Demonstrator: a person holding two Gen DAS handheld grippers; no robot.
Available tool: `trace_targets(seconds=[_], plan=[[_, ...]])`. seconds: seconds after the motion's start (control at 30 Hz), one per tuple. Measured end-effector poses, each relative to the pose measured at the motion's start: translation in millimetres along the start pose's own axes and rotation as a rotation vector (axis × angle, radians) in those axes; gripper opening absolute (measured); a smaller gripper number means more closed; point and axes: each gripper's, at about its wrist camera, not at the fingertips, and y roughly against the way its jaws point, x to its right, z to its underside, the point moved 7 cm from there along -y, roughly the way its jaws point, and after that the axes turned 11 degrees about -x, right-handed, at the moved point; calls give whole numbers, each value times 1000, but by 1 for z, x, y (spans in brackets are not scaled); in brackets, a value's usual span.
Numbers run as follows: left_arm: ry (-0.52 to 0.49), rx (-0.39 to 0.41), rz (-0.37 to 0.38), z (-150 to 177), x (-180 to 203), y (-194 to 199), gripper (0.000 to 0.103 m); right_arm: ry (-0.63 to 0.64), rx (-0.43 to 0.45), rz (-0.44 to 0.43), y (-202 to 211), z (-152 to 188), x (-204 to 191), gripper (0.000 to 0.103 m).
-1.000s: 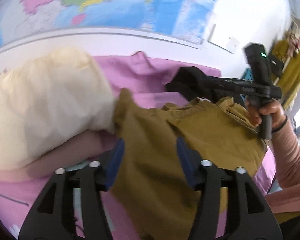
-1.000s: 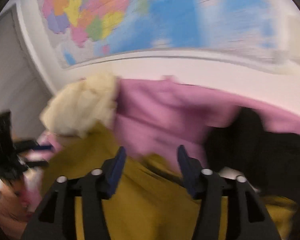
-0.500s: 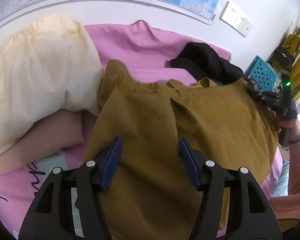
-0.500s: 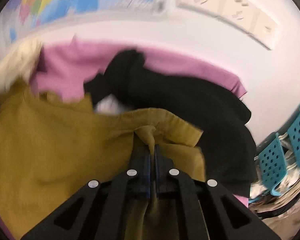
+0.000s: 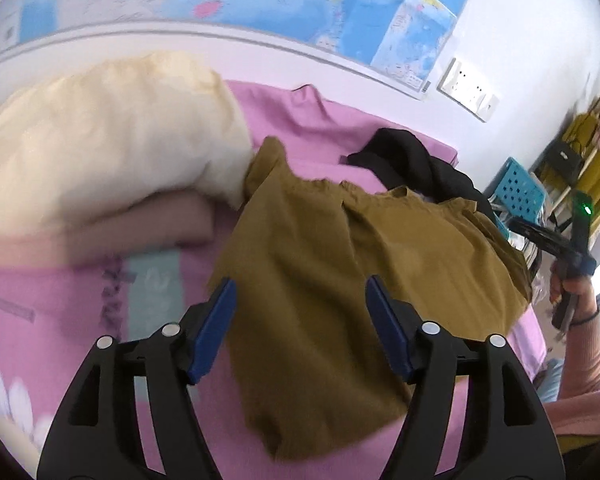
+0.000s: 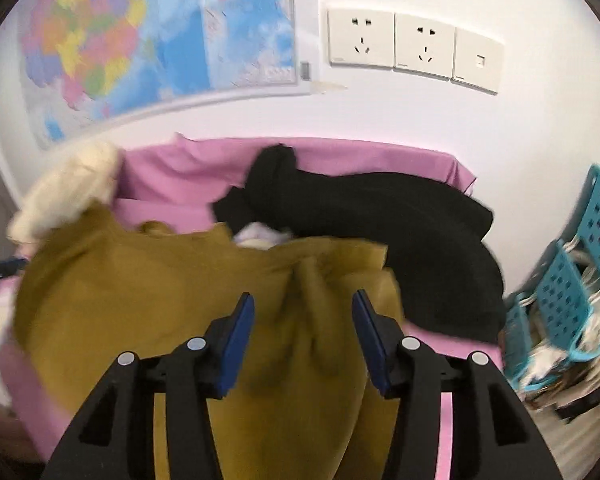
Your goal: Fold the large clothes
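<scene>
While it lies spread across the pink bed sheet (image 5: 308, 120), the large mustard-brown cloth garment (image 5: 340, 280) reaches from the cream pillow (image 5: 100, 140) at one side to the bed's edge at the other, its cloth rumpled and puckered into a ridge near the right side. Its near hem hangs toward the lower part of the left wrist view. Over it, the left hand-held gripper (image 5: 300, 320) has its blue-padded fingers spread wide apart, with nothing between them. Likewise the right hand-held gripper (image 6: 302, 332) stands with its fingers parted, the bunched ridge of the mustard cloth lying below the gap; whether the pads touch the cloth cannot be told. Just behind the garment lies a crumpled black garment (image 6: 380, 216), touching its far edge, with a small bit of white cloth (image 6: 260, 236) showing between the two. Against the white wall hang a coloured map poster (image 6: 160, 40) and a row of white wall sockets (image 6: 416, 48). Beside the bed stands a blue perforated plastic basket (image 6: 572, 280).
</scene>
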Motion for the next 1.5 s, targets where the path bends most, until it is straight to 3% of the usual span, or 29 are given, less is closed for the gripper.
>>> trace_targets(seconds=[0.13,0.27,0.4,0.67,0.73,0.97,1.1,1.33,1.4,1.5], plan=[[12,-6,-19,28,4,3,68,-22,-7,-69,3,36,-11,46],[-6,-35,-30,44,21,-11,69,7,-45,-24,-20,67,-21,45],[-24,-57,-157,54,22,-30,67,-17,-42,-12,-36,78,-20,46],[-3,-48,-200,59,22,-29,67,-65,-36,-31,-25,80,-19,50],[-5,-43,-211,62,24,-25,67,-93,-18,-75,-15,81,-19,59],[3,-23,-233,75,27,-6,72,-158,15,-225,25,96,-23,63],[10,-26,-101,90,34,8,73,-198,-2,-326,40,114,-26,68],[-14,-125,240,129,67,3,73,-286,-87,-493,37,154,-32,75],[3,-165,306,135,75,-10,73,-345,-97,-524,28,160,-28,76],[45,-209,324,136,78,-32,73,-411,-89,-549,17,158,-23,77]])
